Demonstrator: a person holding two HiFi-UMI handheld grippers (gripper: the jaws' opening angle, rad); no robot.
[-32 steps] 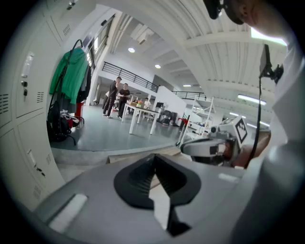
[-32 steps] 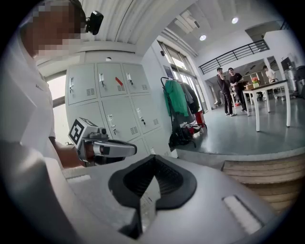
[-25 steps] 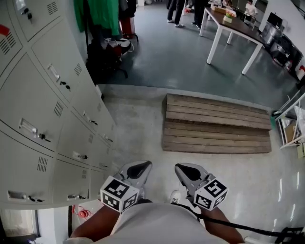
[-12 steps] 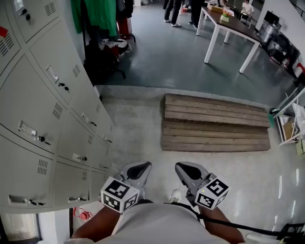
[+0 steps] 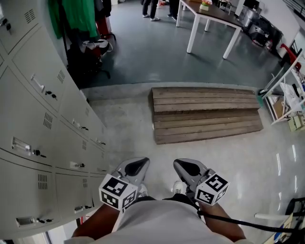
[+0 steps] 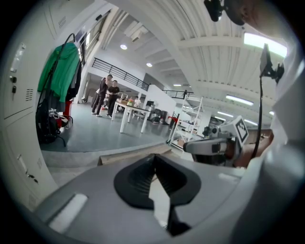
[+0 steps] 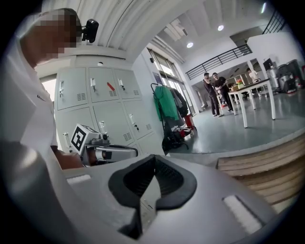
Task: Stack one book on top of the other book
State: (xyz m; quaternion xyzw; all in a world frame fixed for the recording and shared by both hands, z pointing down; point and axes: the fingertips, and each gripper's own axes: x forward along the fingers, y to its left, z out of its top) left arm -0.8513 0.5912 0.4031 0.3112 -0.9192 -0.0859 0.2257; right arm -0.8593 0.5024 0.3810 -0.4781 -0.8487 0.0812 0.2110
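Note:
No book shows in any view. My left gripper (image 5: 137, 167) and right gripper (image 5: 186, 167) are held side by side close to the person's body, low in the head view. They point out over the floor toward a wooden platform (image 5: 205, 114). Both are shut, jaws pressed together, with nothing between them. In the left gripper view my left gripper (image 6: 153, 157) has its dark pads closed, and the right gripper's marker cube (image 6: 238, 129) shows at the right. In the right gripper view my right gripper (image 7: 153, 157) is closed too, with the left gripper's marker cube (image 7: 82, 137) at the left.
Grey lockers (image 5: 38, 119) line the left side. The low wooden platform lies on the pale floor ahead. Beyond it are a white-legged table (image 5: 209, 14), standing people (image 5: 150, 7), hung green clothing (image 5: 76, 16) and shelving (image 5: 286, 95) at the right. A black cable (image 5: 248, 223) trails right.
The head view has swung, so the wooden platform and table sit further left and look turned. Both grippers stay shut in about the same place near the body.

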